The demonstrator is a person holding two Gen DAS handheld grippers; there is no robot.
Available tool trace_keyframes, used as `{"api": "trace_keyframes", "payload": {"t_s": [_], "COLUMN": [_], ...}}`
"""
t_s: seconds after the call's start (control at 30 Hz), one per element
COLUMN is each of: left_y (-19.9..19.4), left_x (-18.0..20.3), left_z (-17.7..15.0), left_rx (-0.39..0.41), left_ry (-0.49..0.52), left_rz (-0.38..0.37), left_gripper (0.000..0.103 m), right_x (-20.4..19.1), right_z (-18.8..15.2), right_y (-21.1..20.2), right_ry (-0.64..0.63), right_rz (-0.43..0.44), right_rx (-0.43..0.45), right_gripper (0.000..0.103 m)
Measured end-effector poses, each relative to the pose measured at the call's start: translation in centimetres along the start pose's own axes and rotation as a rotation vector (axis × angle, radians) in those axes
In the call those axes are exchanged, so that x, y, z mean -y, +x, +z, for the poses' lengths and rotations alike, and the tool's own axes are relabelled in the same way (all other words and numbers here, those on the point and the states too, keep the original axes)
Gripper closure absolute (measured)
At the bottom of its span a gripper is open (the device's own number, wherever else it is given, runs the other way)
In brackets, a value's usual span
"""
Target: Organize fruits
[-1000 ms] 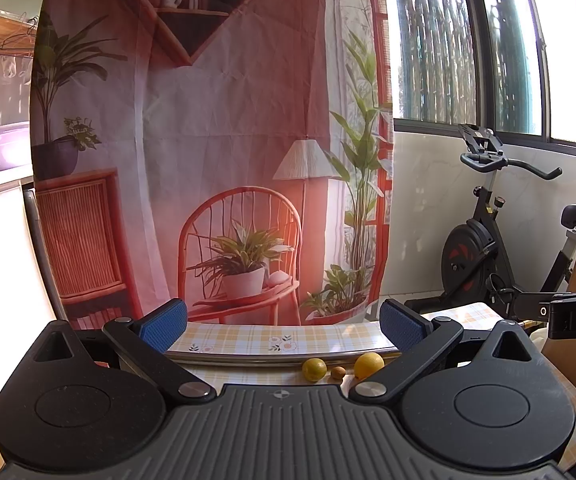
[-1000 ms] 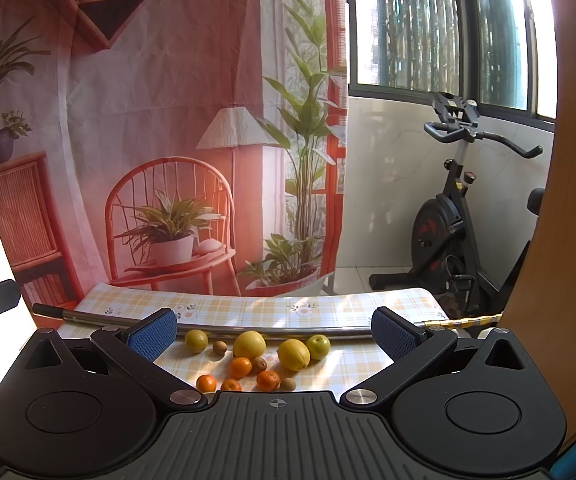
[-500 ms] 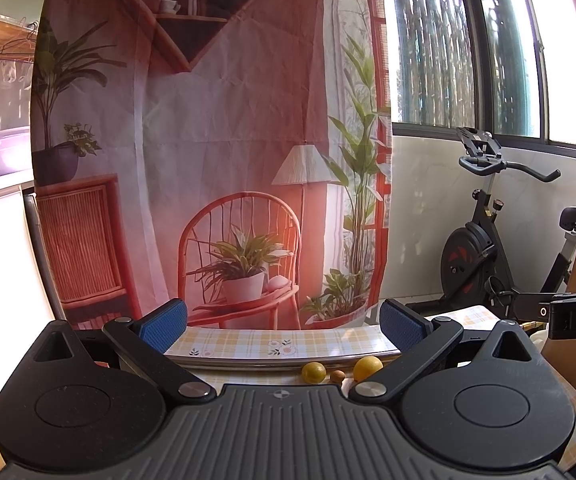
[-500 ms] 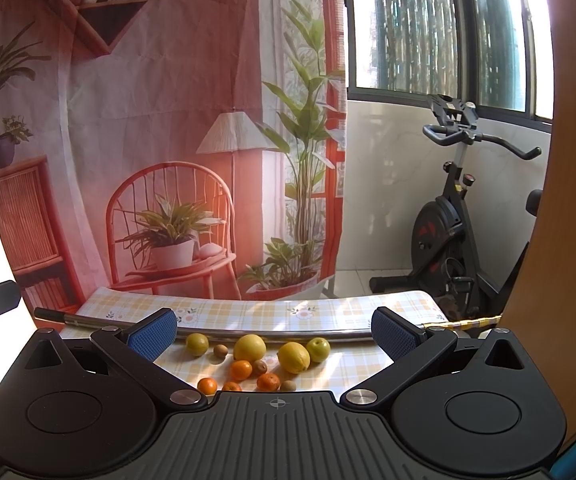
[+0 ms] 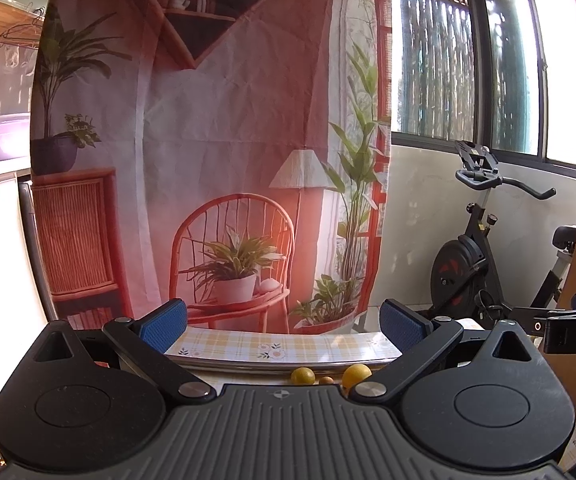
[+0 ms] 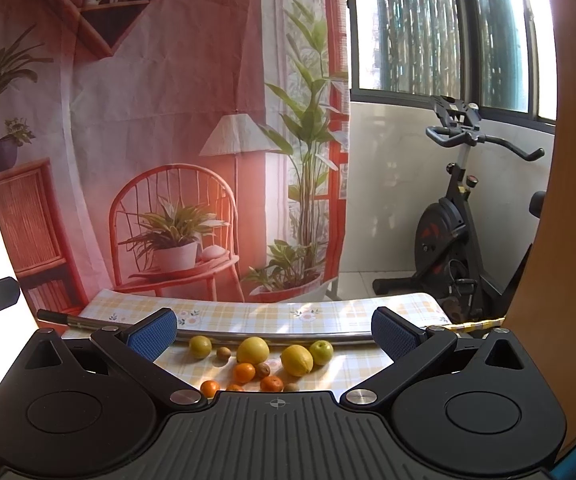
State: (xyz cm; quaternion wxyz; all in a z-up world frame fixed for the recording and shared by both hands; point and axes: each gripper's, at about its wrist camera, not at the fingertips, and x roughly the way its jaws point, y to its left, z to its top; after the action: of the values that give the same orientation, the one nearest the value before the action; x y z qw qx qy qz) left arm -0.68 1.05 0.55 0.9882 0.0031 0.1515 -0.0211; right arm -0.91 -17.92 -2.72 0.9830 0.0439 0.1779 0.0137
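Note:
Loose fruit lies on a yellow checked tablecloth (image 6: 271, 316). In the right wrist view I see a yellow lemon (image 6: 296, 360), a larger yellow fruit (image 6: 252, 350), a green apple (image 6: 321, 352), a yellow-green fruit (image 6: 200, 346), several small oranges (image 6: 244, 372) and brown kiwis (image 6: 223, 353). My right gripper (image 6: 273, 334) is open and empty, above the near side of the fruit. My left gripper (image 5: 283, 326) is open and empty; beyond it, low in the view, are a yellow-green fruit (image 5: 303, 376), a kiwi (image 5: 326, 380) and a yellow fruit (image 5: 356, 375).
A metal bar (image 6: 271, 335) crosses the table behind the fruit. A printed backdrop (image 6: 167, 140) hangs past the table's far edge. An exercise bike (image 6: 452, 232) stands at the right by the window. A wooden panel (image 6: 568, 240) borders the right side.
Both views have tilted upward a little, so the table and fruit sit lower in each frame. Both grippers stay open.

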Motion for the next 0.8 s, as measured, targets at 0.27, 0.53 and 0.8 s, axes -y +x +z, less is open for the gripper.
{"api": "trace_keyframes", "payload": {"t_s": [0.27, 0.53, 0.8], "left_y": [1.8, 7.9, 13.4], "left_x": [-2.8, -6.6, -7.7], "left_z": [-1.4, -4.2, -7.3], "left_rx": [0.005, -0.098, -0.17], "left_ry": [-0.01, -0.045, -0.059], "left_rz": [0.08, 0.177, 0.111], "left_gripper": [0.0, 0.001, 0.004], "right_x": [1.4, 4.6, 4.1], "right_z": [-1.0, -3.7, -6.9], "right_y": [1.9, 8.7, 15.5], "right_ry": [0.003, 0.071, 0.027], "right_rz": [0.027, 0.053, 0.077], "right_rx": [0.015, -0.01, -0.068], "right_gripper": [0.0, 0.0, 0.0]}}
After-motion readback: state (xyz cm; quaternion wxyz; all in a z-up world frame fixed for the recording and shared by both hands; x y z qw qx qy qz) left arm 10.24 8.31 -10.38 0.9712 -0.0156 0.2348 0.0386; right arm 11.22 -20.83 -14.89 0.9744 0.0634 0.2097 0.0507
